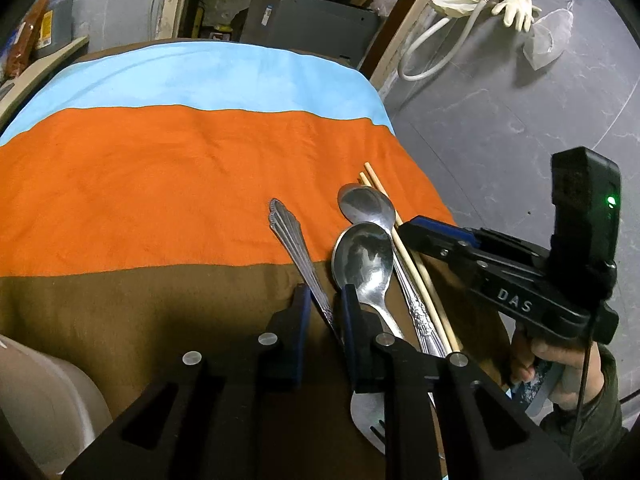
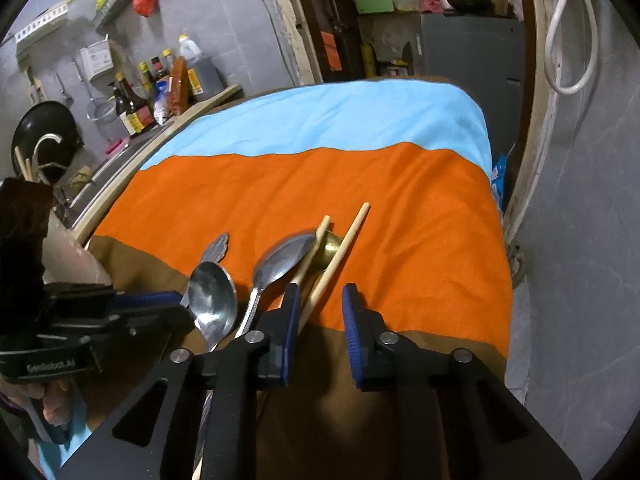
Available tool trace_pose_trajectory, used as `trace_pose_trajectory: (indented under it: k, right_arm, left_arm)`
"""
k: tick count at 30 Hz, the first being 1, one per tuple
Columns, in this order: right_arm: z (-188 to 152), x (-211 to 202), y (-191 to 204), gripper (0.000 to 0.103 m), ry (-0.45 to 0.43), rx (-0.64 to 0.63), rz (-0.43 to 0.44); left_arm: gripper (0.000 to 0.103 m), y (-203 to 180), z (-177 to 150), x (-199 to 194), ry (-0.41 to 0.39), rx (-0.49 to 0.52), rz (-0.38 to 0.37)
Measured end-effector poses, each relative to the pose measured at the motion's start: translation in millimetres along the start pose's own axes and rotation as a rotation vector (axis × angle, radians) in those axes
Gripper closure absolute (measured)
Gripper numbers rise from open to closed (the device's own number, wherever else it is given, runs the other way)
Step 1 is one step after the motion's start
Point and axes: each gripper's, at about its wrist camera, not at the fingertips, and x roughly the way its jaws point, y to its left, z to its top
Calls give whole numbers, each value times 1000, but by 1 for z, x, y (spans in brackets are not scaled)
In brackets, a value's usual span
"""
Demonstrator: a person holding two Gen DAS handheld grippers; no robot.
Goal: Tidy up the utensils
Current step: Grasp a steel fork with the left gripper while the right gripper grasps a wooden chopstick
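Utensils bunched at desk's near-right edge on the striped cloth (image 1: 160, 184): fork (image 1: 298, 258), spoons (image 1: 362, 258), chopsticks (image 2: 338, 256). Left gripper (image 1: 325, 312) fingers straddle fork handle w/ a gap; right gripper (image 2: 320, 316) fingers apart, empty. Sorting barely begun, I'd say.

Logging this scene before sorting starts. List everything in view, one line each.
Spoons: two, silver, overlapping on the cloth.
Ornate handle: one, silver, between the left gripper's fingers.
Chopsticks: two, pale wood, right of the spoons.
Brass utensil: one, gold, under the chopsticks; type unclear.
Cloth: one, blue, orange, brown stripes, covering the table.
Sauce bottles: several, dark, left counter.
Rubber glove: one, cream, on the wall.
Left gripper: black, blue pads.
Right gripper: same, open.
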Motion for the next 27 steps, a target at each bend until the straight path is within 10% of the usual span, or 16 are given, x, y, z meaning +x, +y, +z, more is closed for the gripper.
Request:
trace_pose_trajectory:
  k: [27]
  right_arm:
    - [-1, -5, -24, 99, 57, 198, 126]
  left_arm:
    - [101, 6, -3, -10, 53, -86, -66]
